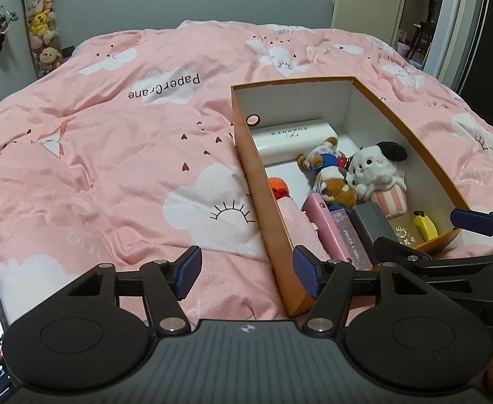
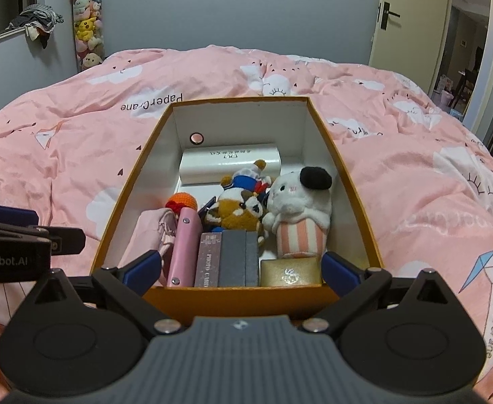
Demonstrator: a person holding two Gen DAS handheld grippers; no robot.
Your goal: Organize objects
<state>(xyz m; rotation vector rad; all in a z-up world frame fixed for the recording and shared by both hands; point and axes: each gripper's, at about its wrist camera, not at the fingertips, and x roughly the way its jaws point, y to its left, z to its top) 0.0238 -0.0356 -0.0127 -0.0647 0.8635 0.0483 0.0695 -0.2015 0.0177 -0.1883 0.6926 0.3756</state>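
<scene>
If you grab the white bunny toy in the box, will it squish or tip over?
The white bunny plush looks soft and fuzzy, so it would probably squish. It is likely light. Standing upright beside the gold box, it might topple if pushed.

the left gripper (image 1: 246, 276) is level, its blue-padded fingers (image 1: 189, 271) spread wide with nothing between them. the right gripper (image 2: 241, 271) sits just to its right, level too, fingers (image 2: 342, 274) wide apart and gripping nothing.

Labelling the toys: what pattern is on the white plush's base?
Pink-and-white vertical stripes on the white plush, clearest in the right wrist view.
</scene>
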